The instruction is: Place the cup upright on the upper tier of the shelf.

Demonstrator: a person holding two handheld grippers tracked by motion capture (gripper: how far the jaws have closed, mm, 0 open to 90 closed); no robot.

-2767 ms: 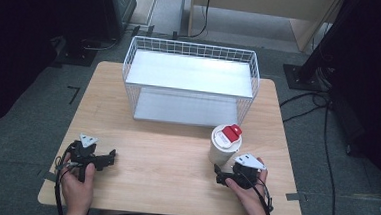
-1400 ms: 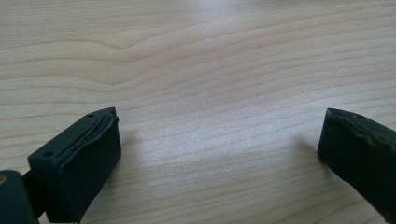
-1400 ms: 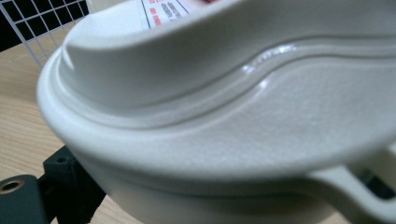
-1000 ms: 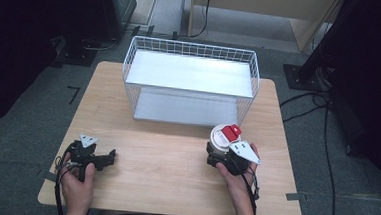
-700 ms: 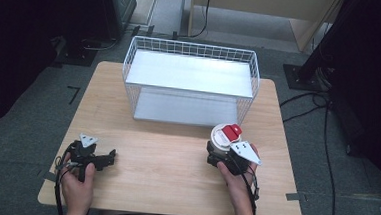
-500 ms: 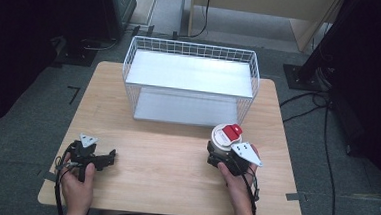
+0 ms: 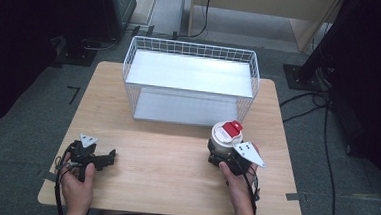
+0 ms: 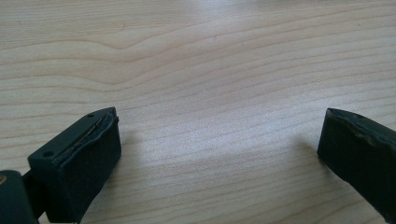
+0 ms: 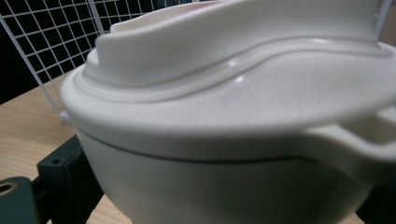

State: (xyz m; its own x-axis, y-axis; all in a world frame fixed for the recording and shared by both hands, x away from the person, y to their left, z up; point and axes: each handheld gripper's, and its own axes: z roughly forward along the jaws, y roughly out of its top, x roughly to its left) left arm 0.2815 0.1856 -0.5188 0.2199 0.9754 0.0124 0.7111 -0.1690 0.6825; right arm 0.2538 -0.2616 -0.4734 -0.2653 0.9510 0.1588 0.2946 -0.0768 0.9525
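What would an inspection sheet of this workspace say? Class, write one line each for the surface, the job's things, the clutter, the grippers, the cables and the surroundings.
Surface: wooden table, light grain, bare between the hands.
Job's things: white container with a red-tabbed lid, upright on the table in front of the white wire basket; the basket holds nothing.
Clutter: nothing seen.
Grippers: left gripper rests on the table, jaws wide apart over bare wood; right gripper has its jaws around the container's body.
Cables: one trails from each gripper along the wrist; black cables lie on the floor at right.
Surroundings: grey carpet floor, dark equipment stands, tape marks on the floor.
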